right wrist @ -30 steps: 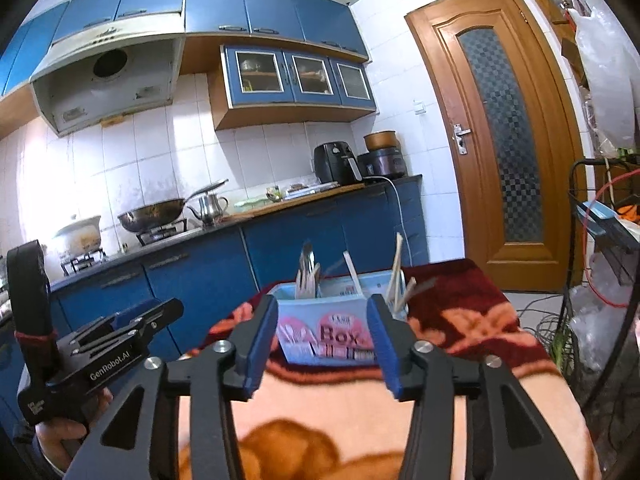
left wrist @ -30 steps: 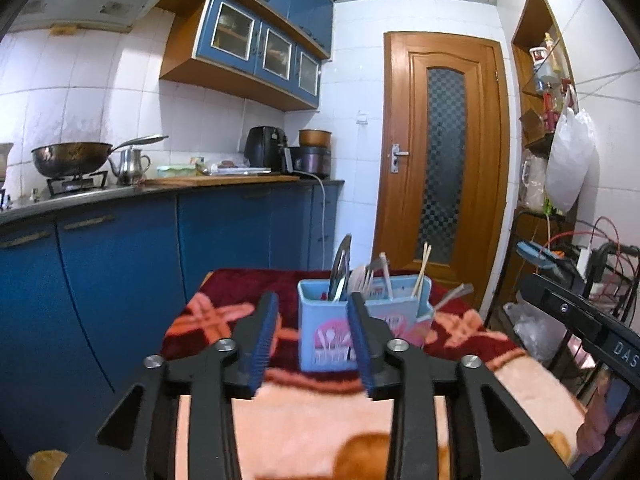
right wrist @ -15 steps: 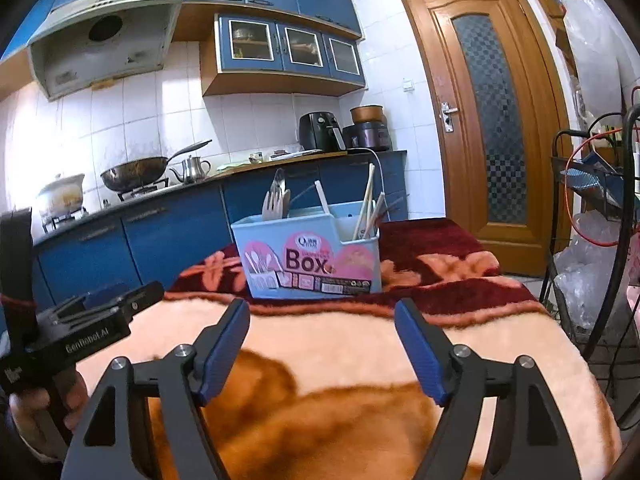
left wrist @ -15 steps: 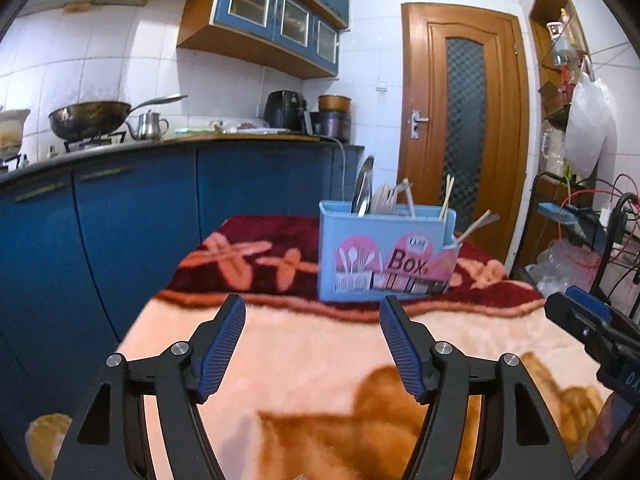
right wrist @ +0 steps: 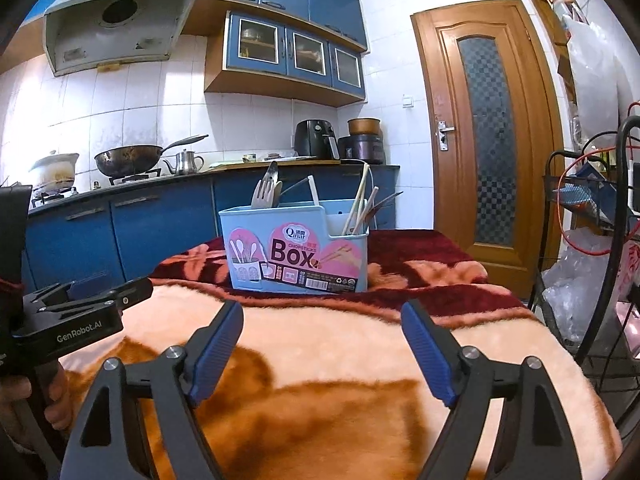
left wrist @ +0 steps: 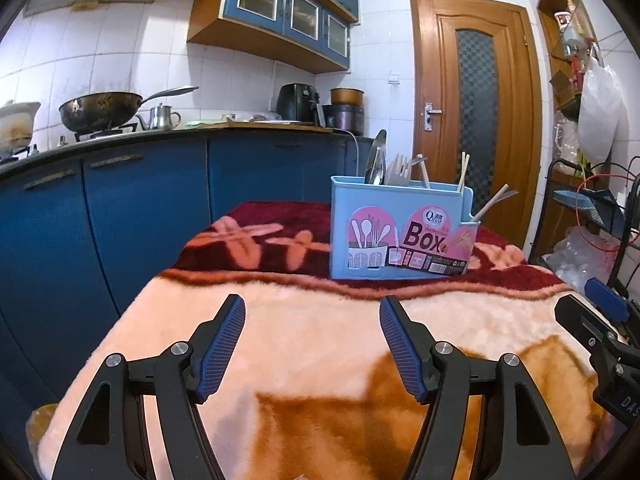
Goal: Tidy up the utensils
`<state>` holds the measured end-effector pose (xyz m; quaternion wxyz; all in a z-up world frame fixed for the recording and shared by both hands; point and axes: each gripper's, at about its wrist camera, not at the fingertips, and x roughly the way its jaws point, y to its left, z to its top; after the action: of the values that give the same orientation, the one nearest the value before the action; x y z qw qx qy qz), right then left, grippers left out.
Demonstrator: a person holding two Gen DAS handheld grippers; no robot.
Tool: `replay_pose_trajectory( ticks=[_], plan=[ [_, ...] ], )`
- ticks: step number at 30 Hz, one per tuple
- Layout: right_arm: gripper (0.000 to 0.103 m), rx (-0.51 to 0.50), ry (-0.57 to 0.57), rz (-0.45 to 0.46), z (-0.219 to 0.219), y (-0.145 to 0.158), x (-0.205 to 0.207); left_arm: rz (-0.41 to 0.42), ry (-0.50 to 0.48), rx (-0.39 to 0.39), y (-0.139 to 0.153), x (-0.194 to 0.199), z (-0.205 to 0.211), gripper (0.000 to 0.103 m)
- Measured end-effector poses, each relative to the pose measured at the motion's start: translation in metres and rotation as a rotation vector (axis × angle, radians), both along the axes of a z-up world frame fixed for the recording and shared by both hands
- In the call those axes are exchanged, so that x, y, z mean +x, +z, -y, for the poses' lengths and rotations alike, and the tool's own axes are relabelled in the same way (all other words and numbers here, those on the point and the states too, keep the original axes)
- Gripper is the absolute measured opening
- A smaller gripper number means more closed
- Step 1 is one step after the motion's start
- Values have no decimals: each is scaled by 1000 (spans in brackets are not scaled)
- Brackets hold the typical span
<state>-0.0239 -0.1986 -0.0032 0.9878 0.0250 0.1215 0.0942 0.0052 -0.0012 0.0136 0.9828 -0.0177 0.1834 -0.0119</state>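
1. Now, at the left edge of the right wrist view, a hand [right wrist: 38,396] grips the handle of the left gripper [left wrist: 312,342], whose jaws stand wide apart with only blanket between them; a second ago they were much narrower and framed the box.
2. Lower centre of both views shows the peach and dark red blanket [left wrist: 320,340], which fills far more of the frame than before, since both grippers have sunk toward it.
3. Centre right of the left wrist view, the light blue utensil box [left wrist: 400,236] stands upright on the dark red band of the blanket, well beyond the fingertips. It appears larger and higher in frame than a second ago.
4. Inside it, a metal spoon [left wrist: 376,160], forks [left wrist: 398,168] and chopsticks [left wrist: 463,170] stick up; one more stick leans out of the low side compartment at right.
5. Bottom of the right wrist view, the right gripper [right wrist: 322,348] is opening its jaws further, with nothing held, only blanket between them.
6. Far right, the wooden door [right wrist: 492,128] is closed.
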Motion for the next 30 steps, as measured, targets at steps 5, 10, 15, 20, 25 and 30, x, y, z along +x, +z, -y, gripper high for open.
replay_pose_trajectory(
  ticks=[5, 10, 15, 20, 25, 30],
  plan=[
    [83, 6, 4, 2, 1, -1, 0, -4, 11, -1, -1, 0, 0, 71],
    [83, 12, 6, 4, 1, -1, 0, -2, 11, 10, -2, 0, 1, 71],
    [83, 9, 3, 6, 1, -1, -1, -4, 12, 6, -2, 1, 1, 71],
    [83, 10, 4, 4, 1, -1, -1, -3, 12, 6, -2, 1, 1, 71],
    [83, 10, 5, 4, 1, -1, -1, -2, 13, 6, -1, 1, 1, 71],
    [83, 10, 4, 5, 1, -1, -1, 0, 12, 5, -1, 0, 1, 71]
  ],
)
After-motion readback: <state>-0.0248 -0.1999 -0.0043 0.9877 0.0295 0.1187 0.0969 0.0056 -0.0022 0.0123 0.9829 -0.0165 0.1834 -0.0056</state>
